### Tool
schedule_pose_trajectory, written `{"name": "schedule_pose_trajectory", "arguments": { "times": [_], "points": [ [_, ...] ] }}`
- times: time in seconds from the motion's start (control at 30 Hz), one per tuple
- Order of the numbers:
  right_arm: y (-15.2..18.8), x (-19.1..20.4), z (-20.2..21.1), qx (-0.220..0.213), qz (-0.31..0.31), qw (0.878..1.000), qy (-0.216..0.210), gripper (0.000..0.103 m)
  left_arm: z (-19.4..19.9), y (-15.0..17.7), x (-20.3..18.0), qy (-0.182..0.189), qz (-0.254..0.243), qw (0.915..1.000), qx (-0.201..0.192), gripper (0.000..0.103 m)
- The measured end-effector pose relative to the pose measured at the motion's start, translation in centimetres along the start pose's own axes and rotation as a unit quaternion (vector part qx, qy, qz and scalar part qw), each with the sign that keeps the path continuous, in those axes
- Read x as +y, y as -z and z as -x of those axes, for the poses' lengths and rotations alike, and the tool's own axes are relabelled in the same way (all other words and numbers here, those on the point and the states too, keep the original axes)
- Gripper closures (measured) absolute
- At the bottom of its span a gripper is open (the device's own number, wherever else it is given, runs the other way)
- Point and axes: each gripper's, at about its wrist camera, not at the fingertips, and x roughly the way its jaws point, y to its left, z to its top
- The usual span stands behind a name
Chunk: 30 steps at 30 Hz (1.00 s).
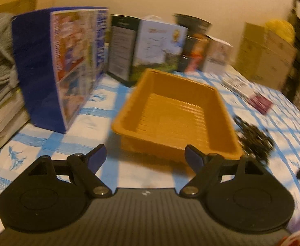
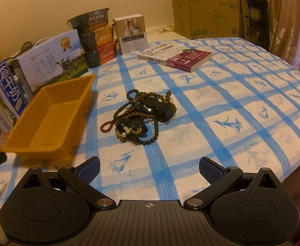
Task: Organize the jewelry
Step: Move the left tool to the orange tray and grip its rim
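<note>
right now the left hand-held gripper (image 1: 145, 157) is hanging wide open and empty before the orange tray (image 1: 227, 110), and the right hand-held gripper (image 2: 149, 168) is gaping empty short of the jewelry pile (image 2: 141, 115) lying on the checked tabletop (image 2: 242, 123) beside that tray. the beads are looking tangled, so one strand lifted is likely dragging others along and spilling them.
</note>
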Motion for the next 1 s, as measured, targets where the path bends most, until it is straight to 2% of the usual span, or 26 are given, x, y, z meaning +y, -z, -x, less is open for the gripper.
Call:
{"name": "schedule_pose_trajectory", "arguments": {
  "times": [0.13,0.37,0.43,0.6,0.7,0.8,0.87,1.0],
  "points": [
    [-0.7,0.0,-1.2,0.001,-0.002,1.0,0.002,0.001,-1.9,-0.4,1.5,-0.006,0.042,0.9989,-0.02,0.021],
    [-1.3,-0.4,-3.4,0.008,-0.007,1.0,0.011,0.0,-5.4,-0.8,2.1,0.013,0.083,0.996,-0.031,0.023],
    [-1.5,-0.6,-4.0,0.01,-0.008,1.0,0.014,0.001,-6.2,-0.8,2.0,0.012,0.081,0.996,-0.035,0.024],
    [-1.9,-0.9,-5.3,0.014,-0.008,1.0,0.021,0.001,-8.0,-0.7,1.7,0.016,0.069,0.9967,-0.039,0.034],
    [-2.0,-1.0,-6.0,0.017,-0.008,1.0,0.024,0.001,-8.8,-0.6,1.5,0.01,0.063,0.9971,-0.041,0.036],
    [-2.0,-1.2,-6.7,0.02,-0.01,0.999,0.024,0.001,-9.6,-0.4,1.4,0.008,0.056,0.9977,-0.038,0.042],
    [-2.0,-1.3,-7.1,0.021,-0.013,0.999,0.022,0.001,-10.3,-0.3,1.3,0.014,0.049,0.9982,-0.032,0.052],
    [-2.0,-1.5,-7.9,0.024,-0.011,0.999,0.024,0.001,-11.1,-0.1,1.1,0.005,0.04,0.9986,-0.034,0.053]
  ]
}}
